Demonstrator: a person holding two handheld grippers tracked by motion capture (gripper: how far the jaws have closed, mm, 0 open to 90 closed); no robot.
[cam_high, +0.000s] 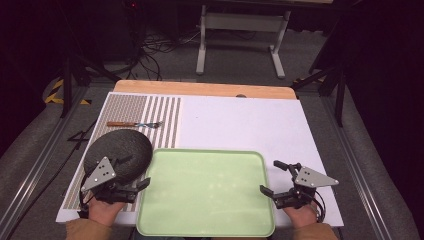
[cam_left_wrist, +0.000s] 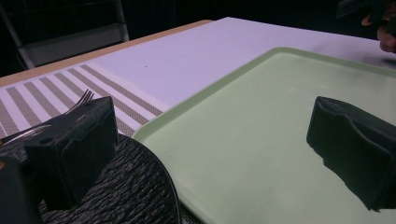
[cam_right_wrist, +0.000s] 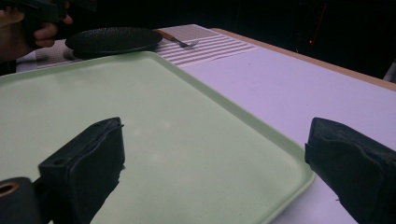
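Tray (cam_high: 207, 192): one, green, bare, near desk (cam_high: 250, 120) edge between both grippers. One dark plate (cam_high: 120, 152) touching its left rim, one fork (cam_high: 134, 124) beyond on striped mat (cam_high: 150, 107). Left gripper (cam_high: 135, 172) and right gripper (cam_high: 267, 176): jaws wide apart, holding nothing, each straddling a tray edge. High view gives the floor and a table frame (cam_high: 242, 37); gripper views don't.

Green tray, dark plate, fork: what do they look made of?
The pale green rectangular tray looks like moulded plastic: matte, faint sheen, rounded raised rim. The dark round plate has a rough mottled surface, perhaps stoneware or melamine. The fork has shiny metal tines and a brown, wood-like handle.
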